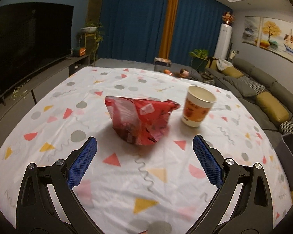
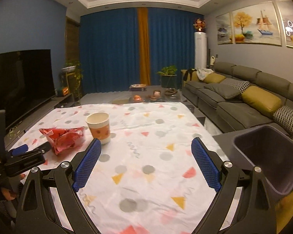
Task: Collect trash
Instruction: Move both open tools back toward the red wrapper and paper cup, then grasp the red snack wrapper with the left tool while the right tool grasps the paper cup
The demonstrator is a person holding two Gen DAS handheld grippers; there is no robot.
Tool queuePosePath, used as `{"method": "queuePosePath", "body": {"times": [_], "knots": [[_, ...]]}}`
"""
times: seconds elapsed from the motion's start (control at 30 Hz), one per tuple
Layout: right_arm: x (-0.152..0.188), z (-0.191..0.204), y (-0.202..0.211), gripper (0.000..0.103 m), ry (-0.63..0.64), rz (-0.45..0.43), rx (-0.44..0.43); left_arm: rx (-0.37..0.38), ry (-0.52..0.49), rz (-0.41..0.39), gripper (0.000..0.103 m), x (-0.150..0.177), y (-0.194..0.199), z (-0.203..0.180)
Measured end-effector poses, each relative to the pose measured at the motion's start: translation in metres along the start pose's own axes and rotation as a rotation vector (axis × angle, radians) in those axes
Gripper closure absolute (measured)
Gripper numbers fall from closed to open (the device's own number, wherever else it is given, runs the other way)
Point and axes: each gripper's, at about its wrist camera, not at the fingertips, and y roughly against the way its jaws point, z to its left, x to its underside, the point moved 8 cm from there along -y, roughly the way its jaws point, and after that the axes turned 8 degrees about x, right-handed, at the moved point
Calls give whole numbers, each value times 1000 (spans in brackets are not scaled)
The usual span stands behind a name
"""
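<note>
Over the tablecloth (image 1: 127, 175), left gripper (image 1: 144, 146) and right gripper (image 2: 145, 146) gape wide, empty.

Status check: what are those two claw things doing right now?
Both hand-held grippers open, empty: left, right. Red wrapper and paper cup on table, untouched. Bin at right. Nothing blocking.

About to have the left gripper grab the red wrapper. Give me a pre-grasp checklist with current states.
1. Left gripper open: ok.
2. Red snack wrapper centred ahead of its fingers: ok.
3. Wrapper between the fingers: not ok, it lies beyond the tips.
4. Paper cup apart from the wrapper: ok, upright beside it.
5. Right gripper open and free: ok.
6. Grey bin within reach at the table's right edge: ok; contents cannot tell.
</note>
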Motion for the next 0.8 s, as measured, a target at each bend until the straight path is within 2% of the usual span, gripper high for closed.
{"method": "queuePosePath", "body": {"times": [0.2,0.3,0.6,0.67,0.73,0.8], "knots": [[-4,34,-30,13,16,31,-46,-5,14,45,7,-4,-31,10],[-6,50,-47,13,21,48,-62,4,28,72,15,-5,-45,15],[0,98,-97,13,55,105,-102,9,61,138,66,-5,-77,31],[3,106,-107,13,66,118,-106,26,85,144,81,-6,-80,36],[6,115,-118,13,72,130,-106,32,98,137,91,-9,-82,40],[7,123,-129,13,69,143,-109,25,100,126,95,-12,-82,43]]}}
